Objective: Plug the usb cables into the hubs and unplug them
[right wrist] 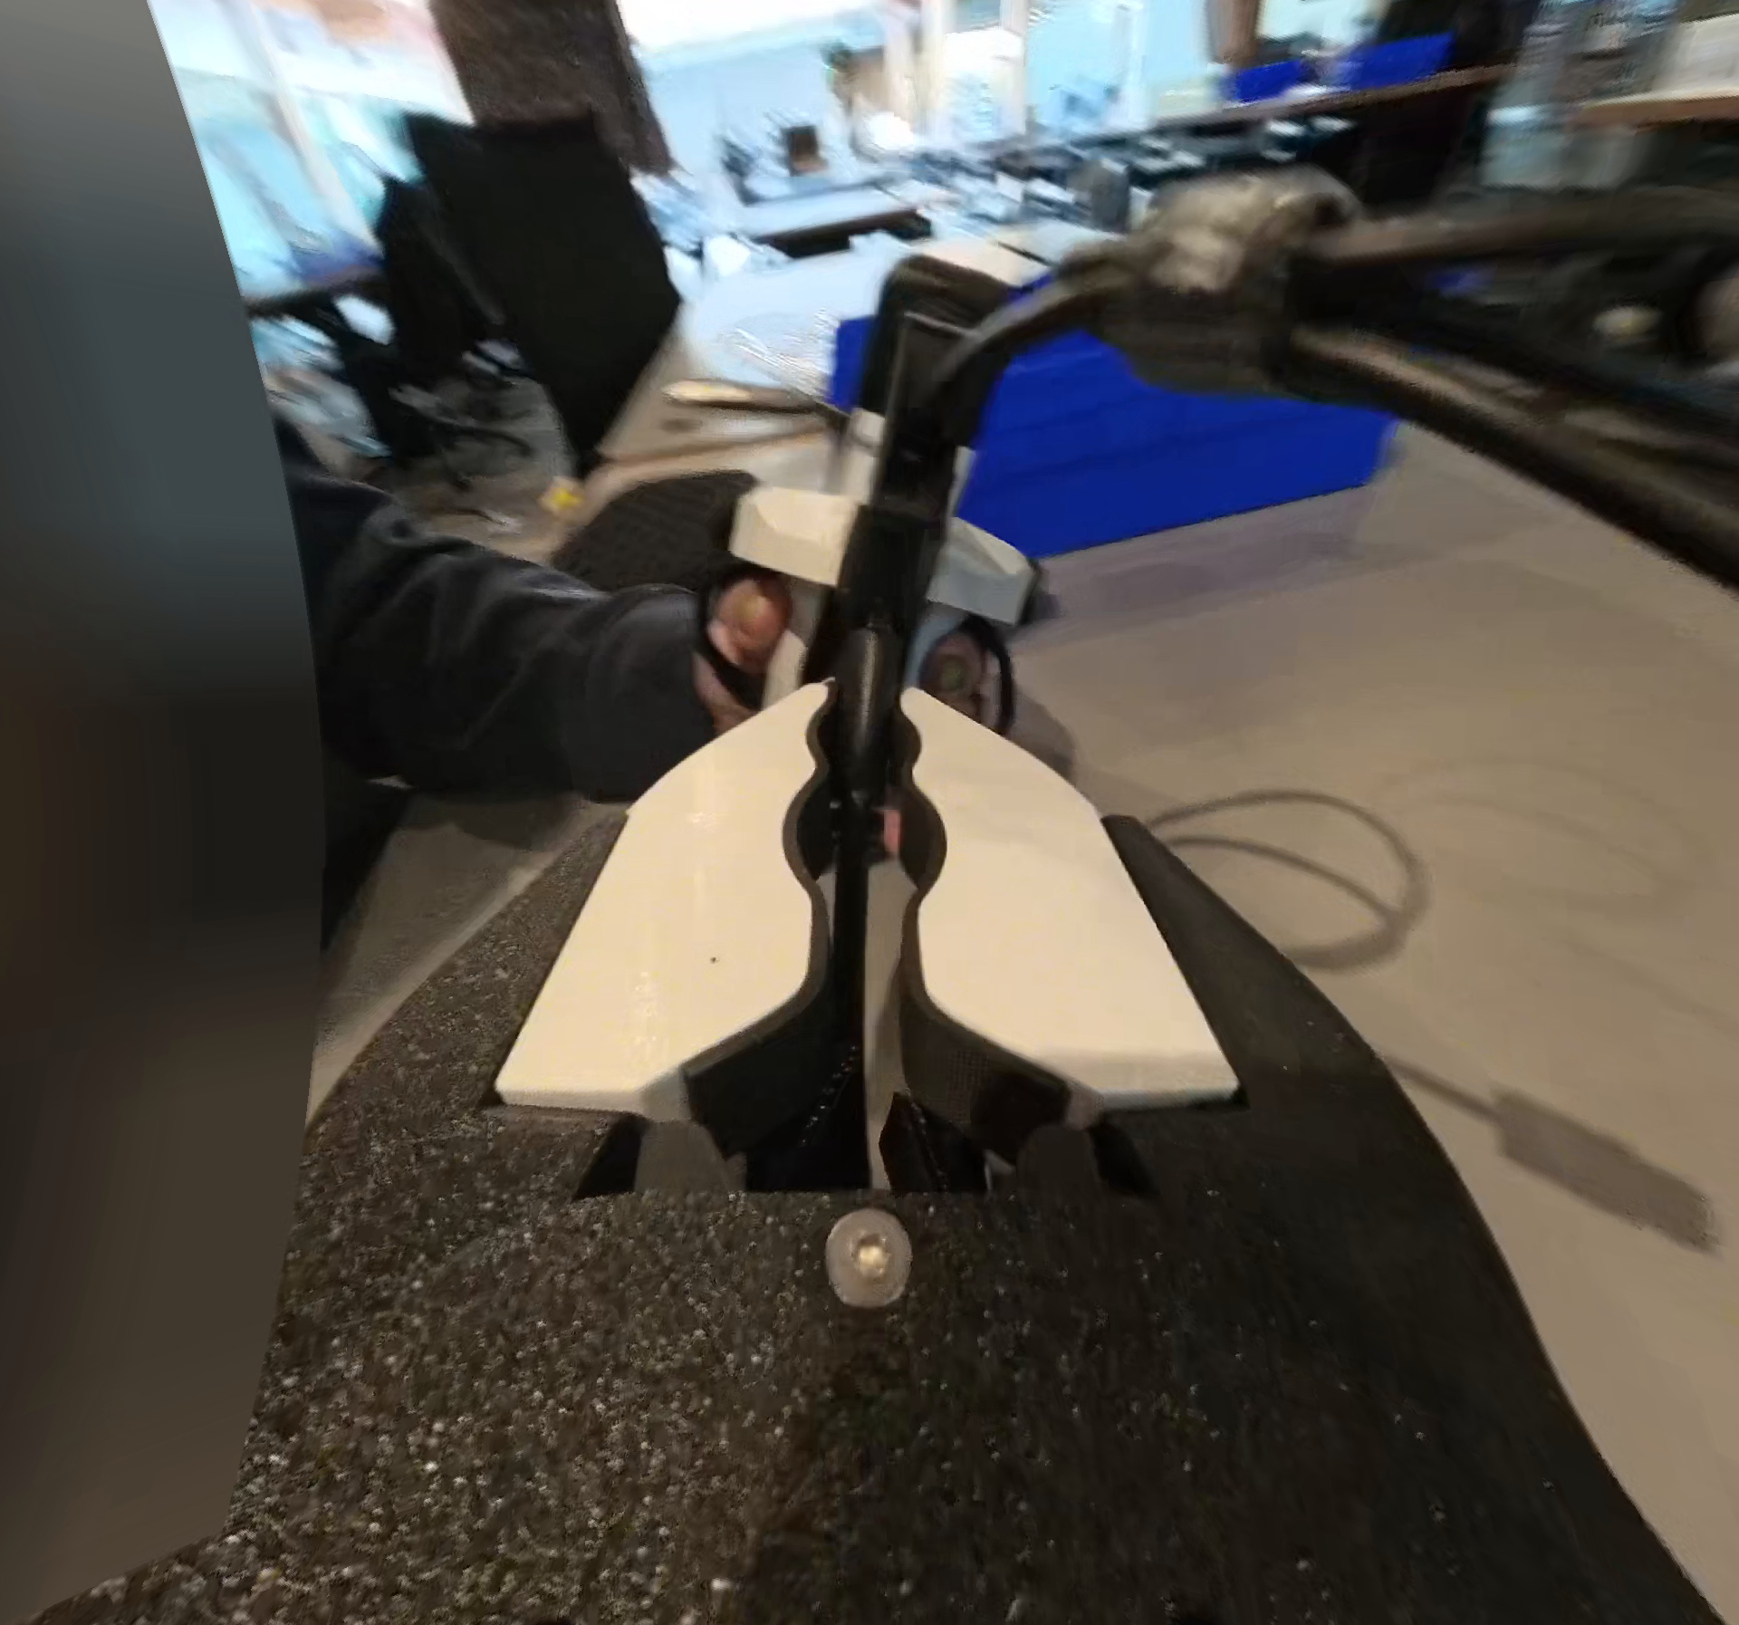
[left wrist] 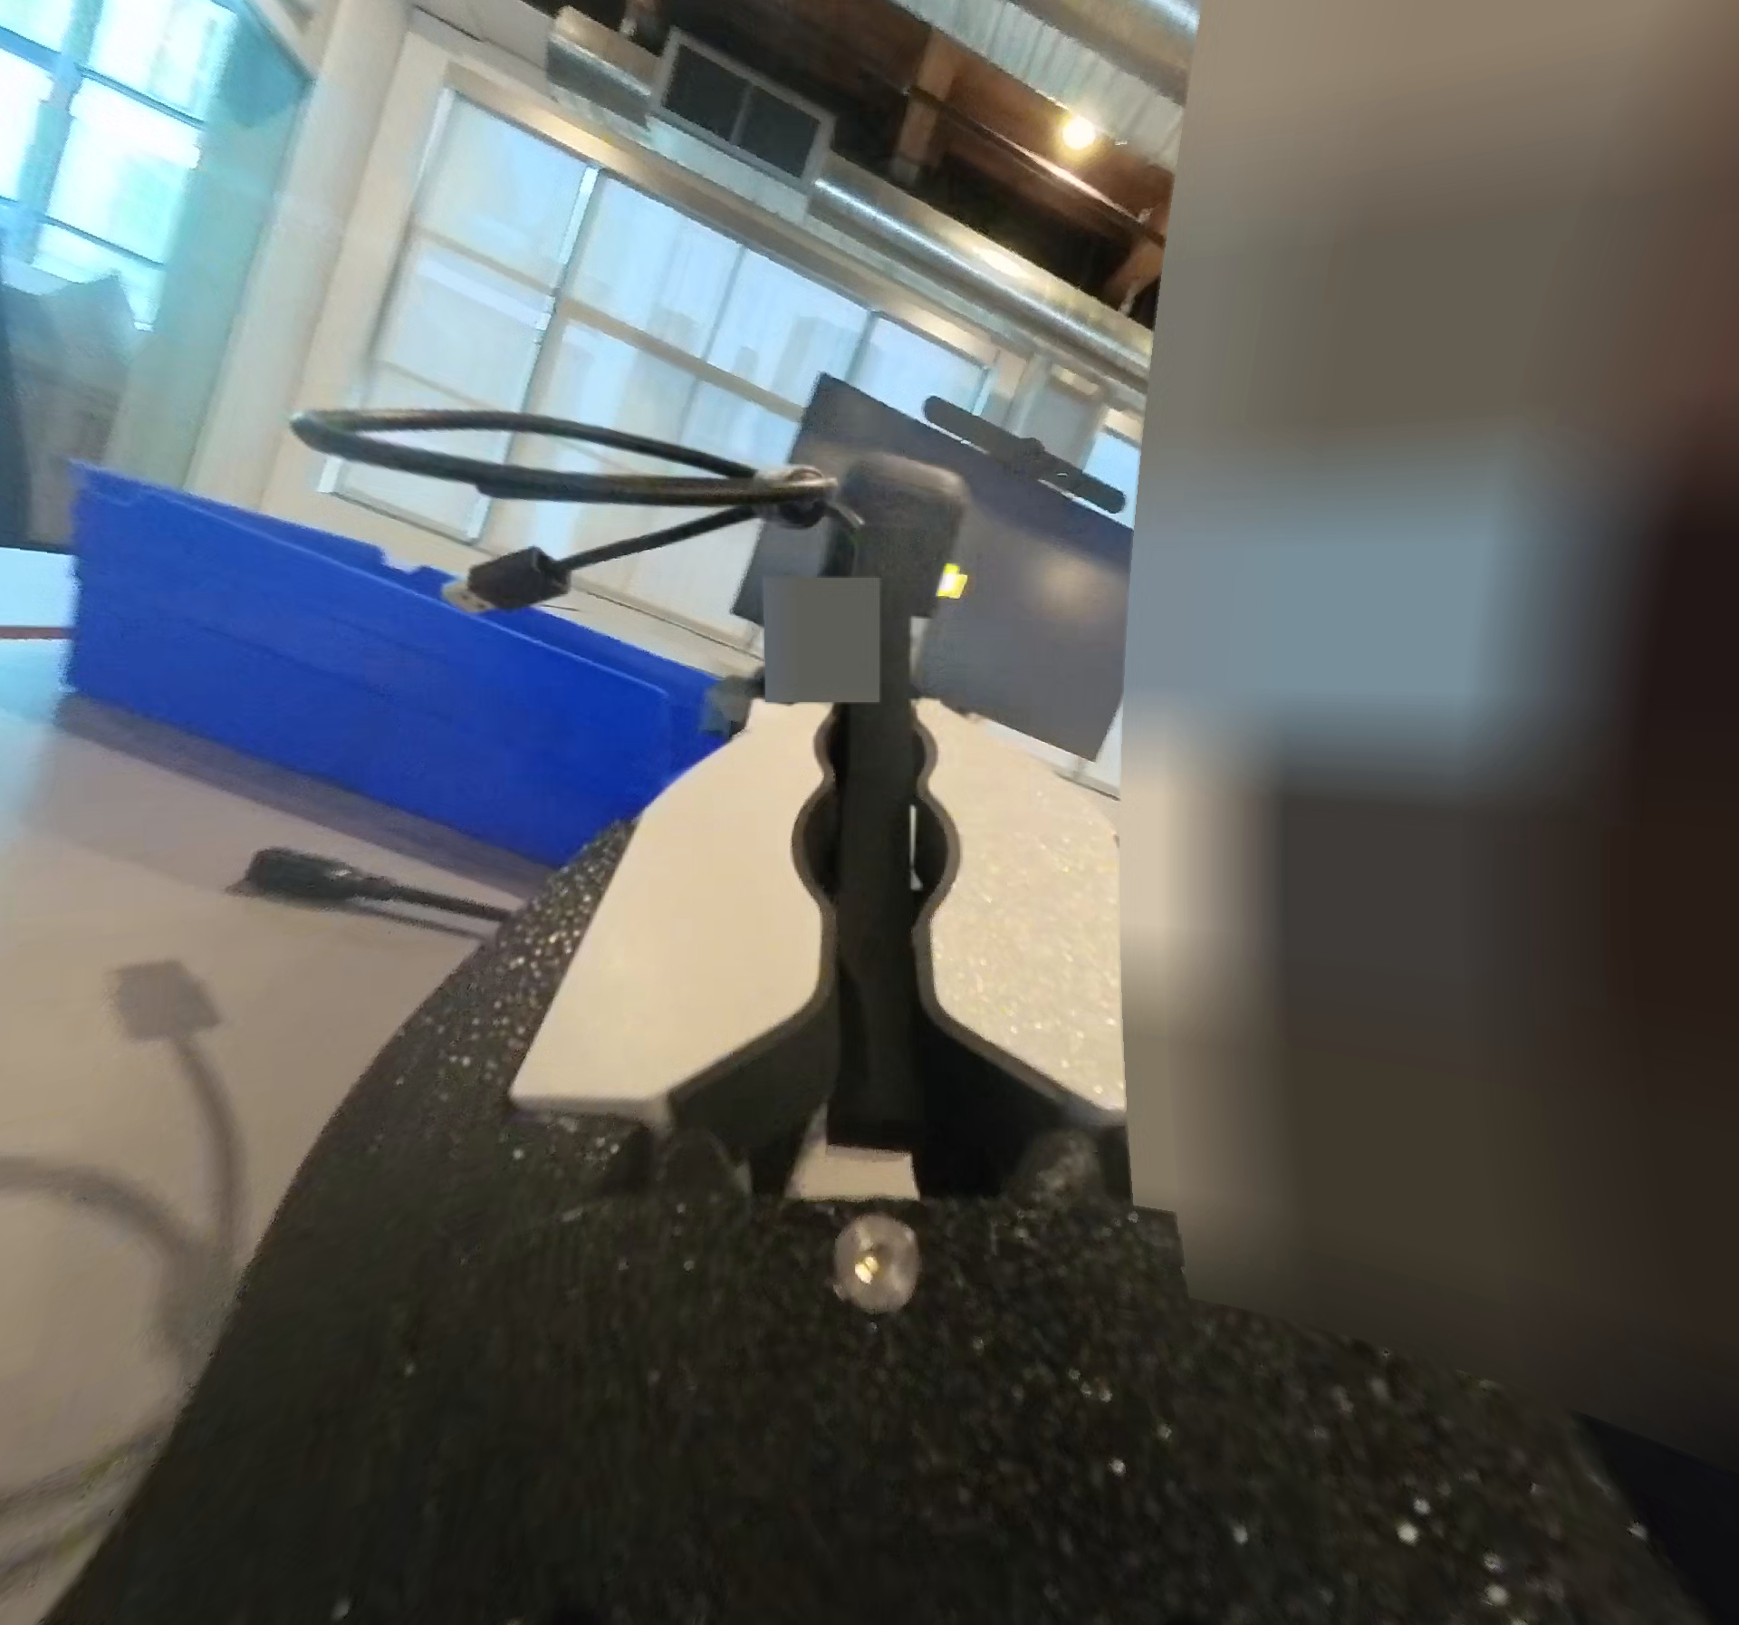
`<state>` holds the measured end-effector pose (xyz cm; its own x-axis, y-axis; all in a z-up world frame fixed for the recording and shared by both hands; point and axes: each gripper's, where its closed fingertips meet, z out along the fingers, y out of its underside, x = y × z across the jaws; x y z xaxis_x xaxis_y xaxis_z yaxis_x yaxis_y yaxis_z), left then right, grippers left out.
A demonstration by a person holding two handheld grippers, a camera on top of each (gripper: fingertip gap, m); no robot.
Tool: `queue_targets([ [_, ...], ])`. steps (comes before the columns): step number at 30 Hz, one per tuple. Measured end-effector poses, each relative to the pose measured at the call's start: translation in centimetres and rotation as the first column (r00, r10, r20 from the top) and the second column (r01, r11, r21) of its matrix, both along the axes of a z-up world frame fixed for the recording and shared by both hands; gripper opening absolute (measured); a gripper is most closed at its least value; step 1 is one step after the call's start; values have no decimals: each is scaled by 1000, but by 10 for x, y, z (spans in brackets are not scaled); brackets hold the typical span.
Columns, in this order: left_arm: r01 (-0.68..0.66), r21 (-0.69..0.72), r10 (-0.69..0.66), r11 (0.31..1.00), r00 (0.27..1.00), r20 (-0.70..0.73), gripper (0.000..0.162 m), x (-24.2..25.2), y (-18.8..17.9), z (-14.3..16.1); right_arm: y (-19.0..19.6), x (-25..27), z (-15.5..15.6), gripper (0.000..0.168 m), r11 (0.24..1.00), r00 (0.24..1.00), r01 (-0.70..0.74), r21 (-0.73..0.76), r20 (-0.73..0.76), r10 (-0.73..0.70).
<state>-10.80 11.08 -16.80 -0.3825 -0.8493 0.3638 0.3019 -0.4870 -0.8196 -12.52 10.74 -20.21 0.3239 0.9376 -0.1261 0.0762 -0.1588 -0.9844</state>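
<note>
USB hub (left wrist: 885, 874), a slim black plastic bar, stands upright in the left claw (left wrist: 870, 714), whose white fingers are closed tight on its sides, its top reaching well past the fingertips; its own tied cable loop (left wrist: 527, 450) hangs out to the left of that claw, ending in a free black USB-A plug (left wrist: 513, 592). Our right claw (right wrist: 866, 705) is likewise closed, pinching a thin black USB cable (right wrist: 850, 921) near its connector end, which points straight ahead at the hub held just beyond its tips; we cannot tell whether the connector is seated, touching or just short of a port. We see several risks: the view is blurred, so a connector brought in tilted or flipped could jam at the port mouth; a push along the cable could slide the hub through the left claw's grip or twist it; the thin cable could slip or buckle between the right fingers; the dangling loop could swing across the port. A loose grey cable (right wrist: 1317, 874) lies on the pale grey table (right wrist: 1411, 639) to the right of the right claw, where a low sweep might snag it.
</note>
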Motion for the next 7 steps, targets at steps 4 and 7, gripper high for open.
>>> queue_targets([
  [4,-51,31,52,998,998,-44,11,3,3,-4,3,3,-5,9,1000,999,20,15,44,-21],
  [7,23,26,-22,999,999,-38,12,1,-5,-2,-8,0,-2,9,994,995,-94,-57,-40,92],
])
